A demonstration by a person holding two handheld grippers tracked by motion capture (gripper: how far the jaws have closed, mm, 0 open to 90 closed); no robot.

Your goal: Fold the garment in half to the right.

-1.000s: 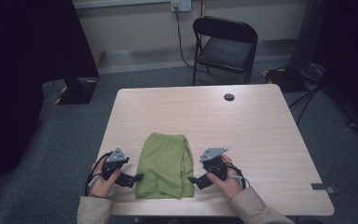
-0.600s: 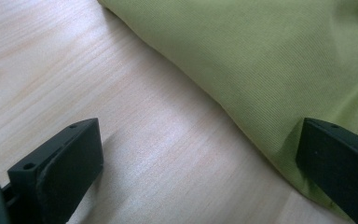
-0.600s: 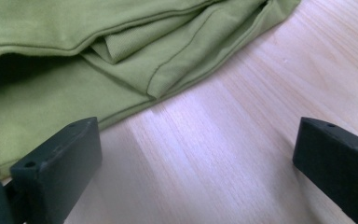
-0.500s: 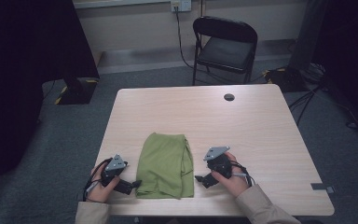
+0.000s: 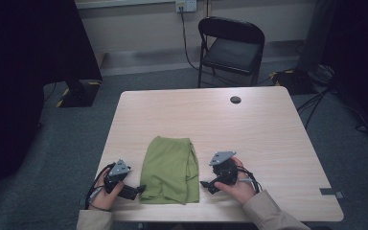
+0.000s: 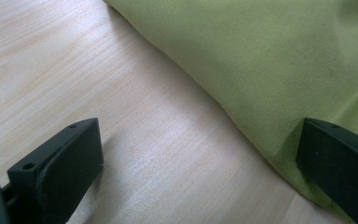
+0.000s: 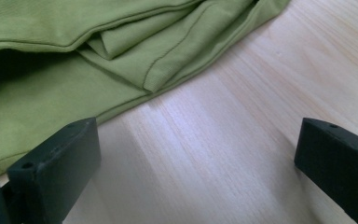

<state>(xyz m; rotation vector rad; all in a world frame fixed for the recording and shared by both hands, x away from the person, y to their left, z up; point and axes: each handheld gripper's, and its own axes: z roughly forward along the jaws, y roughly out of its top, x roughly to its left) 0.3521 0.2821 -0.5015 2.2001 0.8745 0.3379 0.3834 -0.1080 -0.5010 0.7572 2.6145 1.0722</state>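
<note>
Green cloth, folded to a rough rectangle, flat on pale wood-grain table near front edge, between two hand-held tongs. Left tongs at cloth's near-left corner, jaws spread wide, one over bare wood, other just over cloth edge; gripping nothing. Right tongs just beside cloth's right edge, jaws likewise wide apart over bare table, empty. Hands in tan sleeves entering from bottom, cables trailing from both tools.

Surroundings: small dark round hole in tabletop toward far side, well apart from cloth. Grey strip at table's right front corner. Black folding chair w/ metal frame behind table, facing it. Wall socket w/ cord hanging down behind chair. Dark curtain or panel at far left, cables on grey carpet floor at right. Nothing between tongs and cloth.

Textures: cloth fine-ribbed knit, matte, olive-green; in right gripper view cloth w/ layered folds, stitched hems, soft creases. Table smooth laminate, light streaky grain, faint sheen. Jaws matte black, blocky, w/ small screw holes.
</note>
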